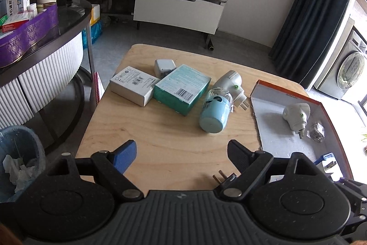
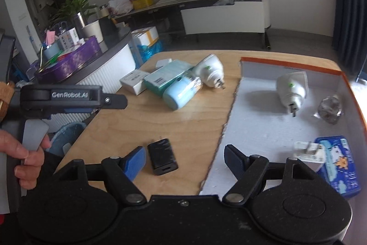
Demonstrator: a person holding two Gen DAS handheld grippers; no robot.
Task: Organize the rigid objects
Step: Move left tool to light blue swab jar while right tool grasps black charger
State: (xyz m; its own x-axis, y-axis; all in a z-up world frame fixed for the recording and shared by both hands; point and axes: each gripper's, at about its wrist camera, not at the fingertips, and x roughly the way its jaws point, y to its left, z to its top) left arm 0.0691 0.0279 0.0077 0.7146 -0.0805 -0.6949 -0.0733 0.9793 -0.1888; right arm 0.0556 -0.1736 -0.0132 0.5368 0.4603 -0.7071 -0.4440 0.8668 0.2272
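Note:
On the wooden table (image 1: 160,141) lie a white box (image 1: 132,88), a teal box (image 1: 182,88), a small white charger (image 1: 164,67), a white plug-in device (image 1: 230,84) and a light blue bottle (image 1: 214,115). My left gripper (image 1: 181,150) is open above bare wood in front of them. My right gripper (image 2: 184,155) is open, holding nothing, over the tray's torn left edge. A black charger (image 2: 162,160) lies just beside its left finger. The orange-rimmed tray (image 2: 252,118) holds another white plug-in device (image 2: 291,87), a clear crumpled object (image 2: 330,109), a white charger (image 2: 307,153) and a blue tin (image 2: 337,164).
A person's hand (image 2: 23,153) holds the left gripper (image 2: 122,101) at the table's left edge. A dark counter with a purple tin (image 1: 27,36) stands to the left. A bin (image 1: 18,160) sits on the floor below it. A low white cabinet (image 1: 179,13) stands behind.

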